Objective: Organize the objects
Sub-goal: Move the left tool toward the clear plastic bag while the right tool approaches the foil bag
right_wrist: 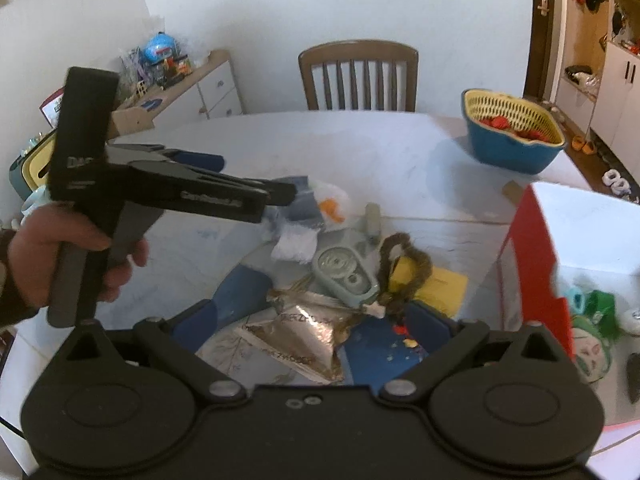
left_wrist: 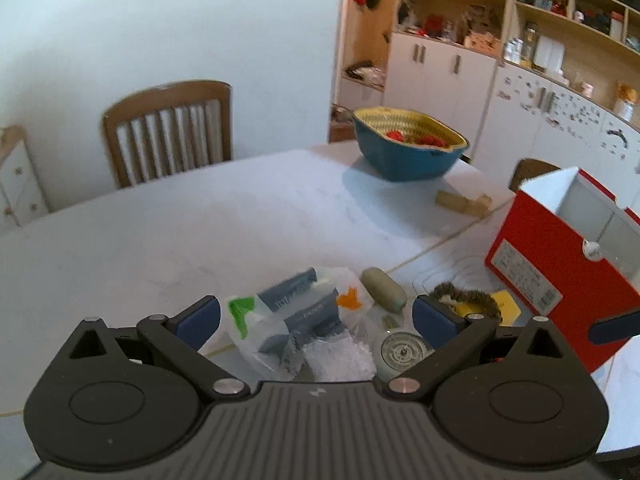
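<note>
A pile of small things lies on the white table (left_wrist: 200, 232). My left gripper (left_wrist: 316, 320) is open, its blue pads standing on either side of a clear plastic bag (left_wrist: 296, 312) of grey-blue packets. Right of the bag lie a grey-green oval case (left_wrist: 384, 290), a round-dialled teal device (right_wrist: 346, 276), a brown fuzzy hair tie (right_wrist: 404, 276) and a yellow card (right_wrist: 440, 284). My right gripper (right_wrist: 316, 326) is open above a silver foil pouch (right_wrist: 296, 332) and a blue sheet (right_wrist: 384, 348). In the right wrist view a hand (right_wrist: 36, 260) holds the left gripper (right_wrist: 256, 180) over the bag.
An open red box (right_wrist: 536, 264) stands at the right with toys (right_wrist: 592, 320) inside. A blue bowl with a yellow strainer (left_wrist: 408, 148) holding red items sits at the far right corner, wooden blocks (left_wrist: 464, 202) near it. A wooden chair (left_wrist: 168, 132) stands behind the table.
</note>
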### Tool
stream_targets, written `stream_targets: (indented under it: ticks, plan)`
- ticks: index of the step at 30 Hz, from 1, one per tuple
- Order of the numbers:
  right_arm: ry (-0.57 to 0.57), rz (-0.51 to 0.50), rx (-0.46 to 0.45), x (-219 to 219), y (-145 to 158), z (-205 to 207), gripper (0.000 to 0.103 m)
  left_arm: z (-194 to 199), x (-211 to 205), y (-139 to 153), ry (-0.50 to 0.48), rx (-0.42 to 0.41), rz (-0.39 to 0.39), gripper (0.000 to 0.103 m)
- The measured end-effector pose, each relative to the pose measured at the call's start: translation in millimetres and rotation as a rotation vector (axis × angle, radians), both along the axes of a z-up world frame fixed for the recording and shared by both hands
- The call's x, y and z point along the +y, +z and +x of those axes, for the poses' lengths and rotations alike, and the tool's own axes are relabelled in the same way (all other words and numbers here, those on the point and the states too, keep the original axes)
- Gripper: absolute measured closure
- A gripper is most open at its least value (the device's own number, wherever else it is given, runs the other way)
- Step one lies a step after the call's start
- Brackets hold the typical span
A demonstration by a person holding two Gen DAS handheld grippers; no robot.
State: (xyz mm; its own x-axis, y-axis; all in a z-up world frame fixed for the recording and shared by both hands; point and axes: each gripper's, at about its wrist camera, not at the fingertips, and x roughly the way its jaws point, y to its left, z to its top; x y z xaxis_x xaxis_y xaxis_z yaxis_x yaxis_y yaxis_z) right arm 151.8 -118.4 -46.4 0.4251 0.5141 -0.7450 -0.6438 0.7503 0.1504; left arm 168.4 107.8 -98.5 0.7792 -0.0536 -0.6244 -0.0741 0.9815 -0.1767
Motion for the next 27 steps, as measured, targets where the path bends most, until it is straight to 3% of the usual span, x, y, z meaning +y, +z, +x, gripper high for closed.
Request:
stream_targets:
  ticks: [6,13,21,27]
  plan:
    - [0.015,-0.010,0.038,17,-10,5,0.006,14,3,-16,-0.049,-0.001,0.062,0.000]
    - [0.000,-0.033,0.071,34,-23,19,0.009,38,0,-27,-0.200,0.012,0.150,0.000]
    - [-0.045,-0.049,0.157,41,-47,36,0.016,58,0,-49,-0.246,0.083,0.152,0.000]
    - [-0.065,-0.057,0.224,41,-63,38,0.017,65,4,-57,-0.236,0.110,0.107,0.000]
